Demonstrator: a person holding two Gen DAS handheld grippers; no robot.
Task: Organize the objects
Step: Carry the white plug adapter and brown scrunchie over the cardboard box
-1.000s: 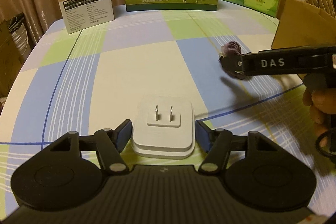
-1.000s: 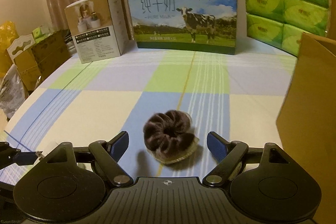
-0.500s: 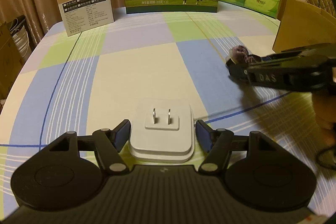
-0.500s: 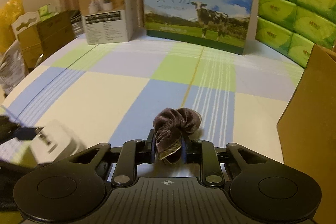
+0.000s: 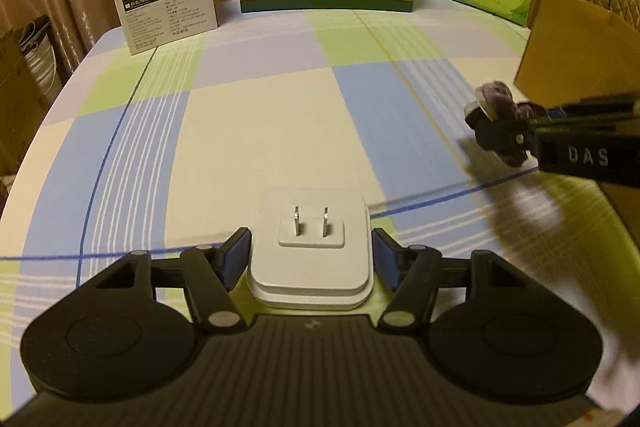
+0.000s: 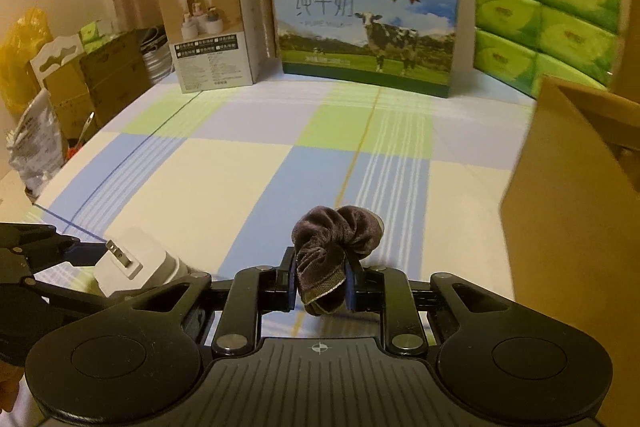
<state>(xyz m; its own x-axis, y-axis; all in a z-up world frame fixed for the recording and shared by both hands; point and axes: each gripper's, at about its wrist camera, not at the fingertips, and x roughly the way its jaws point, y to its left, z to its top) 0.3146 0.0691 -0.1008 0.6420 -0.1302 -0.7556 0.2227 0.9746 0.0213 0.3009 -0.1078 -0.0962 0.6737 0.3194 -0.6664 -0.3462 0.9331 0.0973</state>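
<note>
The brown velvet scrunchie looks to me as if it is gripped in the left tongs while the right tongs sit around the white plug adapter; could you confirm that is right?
Not quite: the sides are swapped. The right wrist view shows the right tongs shut on the brown velvet scrunchie, and the left wrist view shows the left tongs sitting around the white plug adapter.

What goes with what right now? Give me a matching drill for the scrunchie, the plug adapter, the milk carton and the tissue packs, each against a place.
Things:
1. brown velvet scrunchie
2. white plug adapter
3. milk carton
4. green tissue packs

Places:
A. far right, stacked behind the cardboard box
B. back centre of the table
C. pinched in the right tongs
D. between the left tongs

Pairs: 1-C, 2-D, 3-B, 4-A
</note>
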